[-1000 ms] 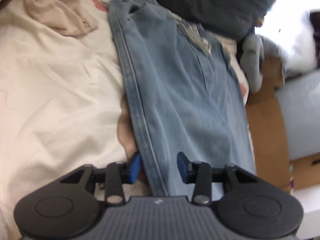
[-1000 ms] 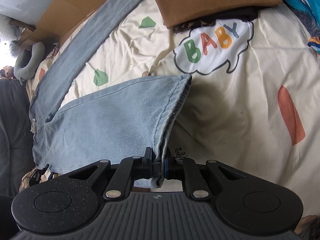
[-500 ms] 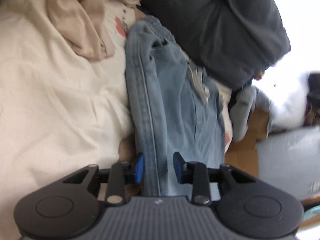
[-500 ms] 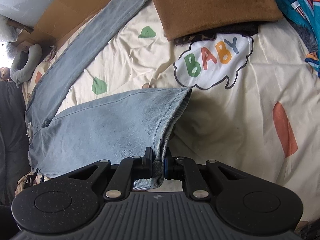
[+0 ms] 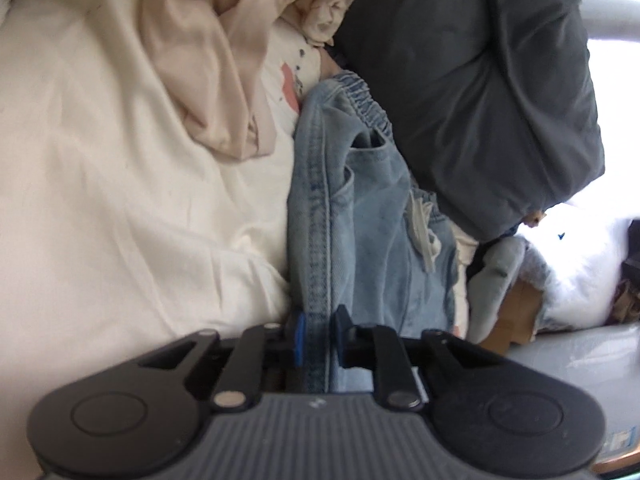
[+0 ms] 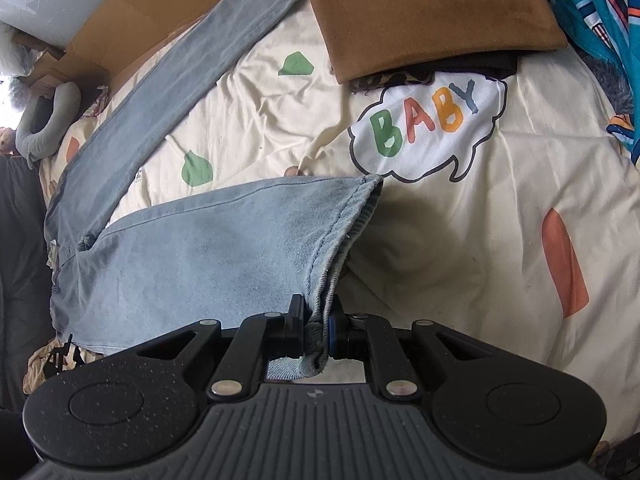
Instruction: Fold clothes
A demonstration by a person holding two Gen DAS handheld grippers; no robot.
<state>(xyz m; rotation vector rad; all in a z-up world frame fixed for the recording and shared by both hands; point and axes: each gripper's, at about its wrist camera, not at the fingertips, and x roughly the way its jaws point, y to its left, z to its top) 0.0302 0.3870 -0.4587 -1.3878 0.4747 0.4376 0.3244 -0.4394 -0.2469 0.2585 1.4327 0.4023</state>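
1. The pair of light blue denim jeans (image 6: 192,248) lies on the cream printed bedsheet (image 6: 460,240), one leg stretched toward the brown cardboard (image 6: 132,4).
2. The left gripper (image 5: 319,334) has just been closing; its fingers now pinch the jeans' side seam near the waistband, where a second ago they stood spread around it.
3. The right gripper (image 6: 316,326) is unchanged, its fingers still clamped on the leg hem.
4. The dark grey cushion (image 5: 480,80) now fills more of the left view.

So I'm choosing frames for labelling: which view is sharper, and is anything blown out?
Right wrist view is crisp: jeans hem stitching and BABY print read clearly. Left wrist view is soft and smeared, with the window area at right blown to white. Both bend at the edges, fisheye.
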